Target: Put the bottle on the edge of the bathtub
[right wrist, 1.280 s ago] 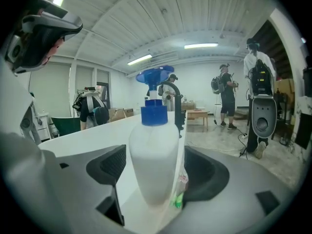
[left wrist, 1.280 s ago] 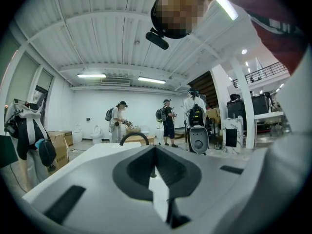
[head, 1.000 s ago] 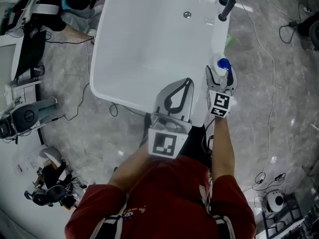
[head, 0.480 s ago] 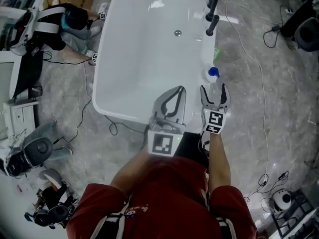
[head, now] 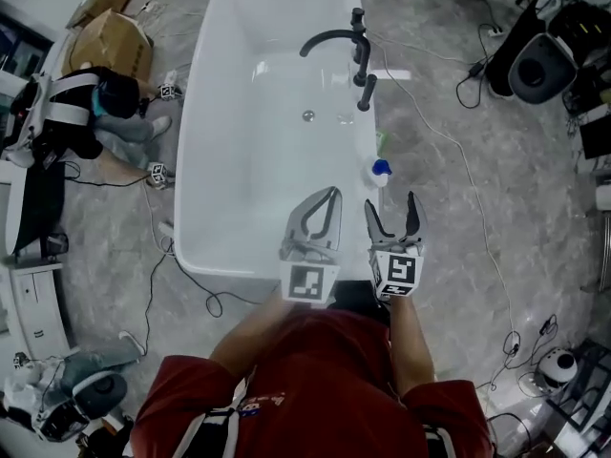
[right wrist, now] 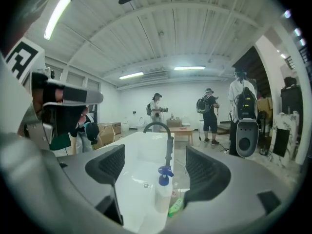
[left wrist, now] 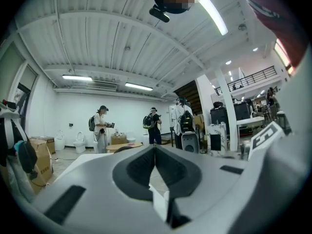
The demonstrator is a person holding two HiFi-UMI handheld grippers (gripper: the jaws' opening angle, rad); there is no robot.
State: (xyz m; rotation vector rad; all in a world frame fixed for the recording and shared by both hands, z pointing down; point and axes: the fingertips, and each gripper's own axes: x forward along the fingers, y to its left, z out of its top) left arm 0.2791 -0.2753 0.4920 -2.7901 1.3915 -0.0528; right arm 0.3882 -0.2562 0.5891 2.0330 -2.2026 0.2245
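A clear spray bottle [head: 379,173] with a blue head stands upright on the right edge of the white bathtub [head: 215,113]; in the right gripper view the bottle [right wrist: 164,189] shows ahead between the jaws, apart from them. My right gripper [head: 389,214] is open and empty, drawn back a little short of the bottle. My left gripper [head: 321,201] hangs over the tub's near end, its jaws shut together with nothing held, as the left gripper [left wrist: 155,150] view shows.
A black faucet [head: 346,42] rises at the tub's right rim beyond the bottle. A small green item [right wrist: 175,206] lies on the rim next to the bottle. Cables [head: 477,208] trail over the marble floor; cardboard boxes [head: 107,38] and gear stand left. Several people [right wrist: 157,109] stand far off.
My right gripper let go of the bottle and drew back toward me; the bottle stays on the tub's edge. The head view shifted, showing more of the tub.
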